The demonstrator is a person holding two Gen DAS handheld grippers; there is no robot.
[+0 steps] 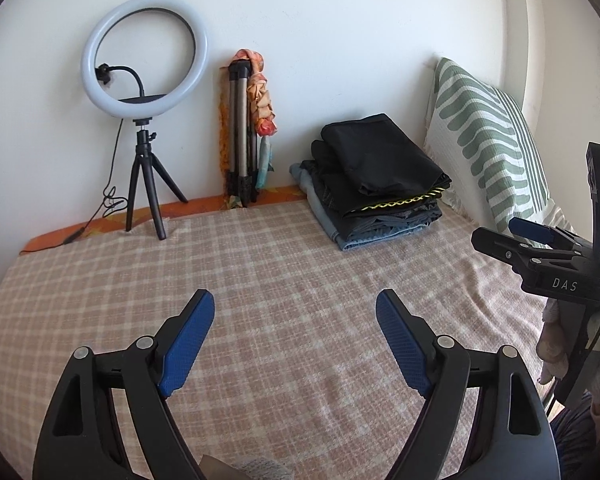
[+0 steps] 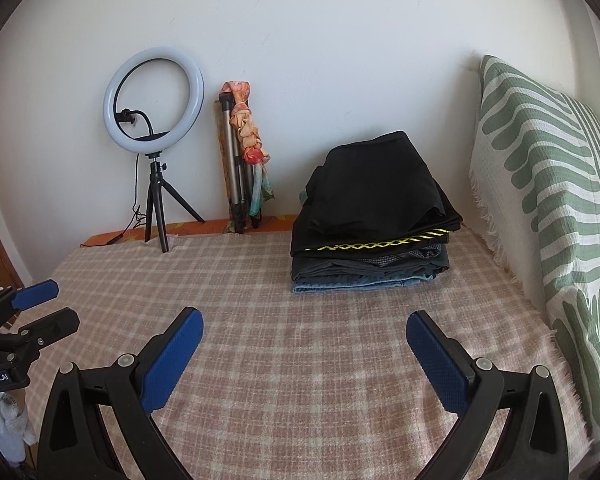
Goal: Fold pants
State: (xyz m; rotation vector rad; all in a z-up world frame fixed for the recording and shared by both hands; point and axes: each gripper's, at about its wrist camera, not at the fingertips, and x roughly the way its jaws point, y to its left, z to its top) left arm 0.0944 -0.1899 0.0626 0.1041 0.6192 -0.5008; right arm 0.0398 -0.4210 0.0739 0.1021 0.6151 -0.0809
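A stack of folded pants (image 1: 376, 176) (image 2: 374, 208), black ones on top of grey and blue denim ones, lies at the back right of the bed by the wall. My left gripper (image 1: 295, 312) hovers open over the plaid bedspread (image 1: 260, 264), nothing between its blue pads. My right gripper (image 2: 305, 330) is open too, over the bedspread (image 2: 292, 320) in front of the stack, holding nothing. Each gripper shows at the edge of the other's view: the right gripper (image 1: 516, 236) on the right, the left gripper (image 2: 48, 304) on the left.
A ring light on a small tripod (image 1: 144, 80) (image 2: 154, 120) stands at the bed's back left, cable trailing. A folded tripod with a patterned cloth (image 1: 248, 128) (image 2: 244, 160) leans on the wall. A green-and-white pillow (image 1: 484, 140) (image 2: 548, 208) lines the right side.
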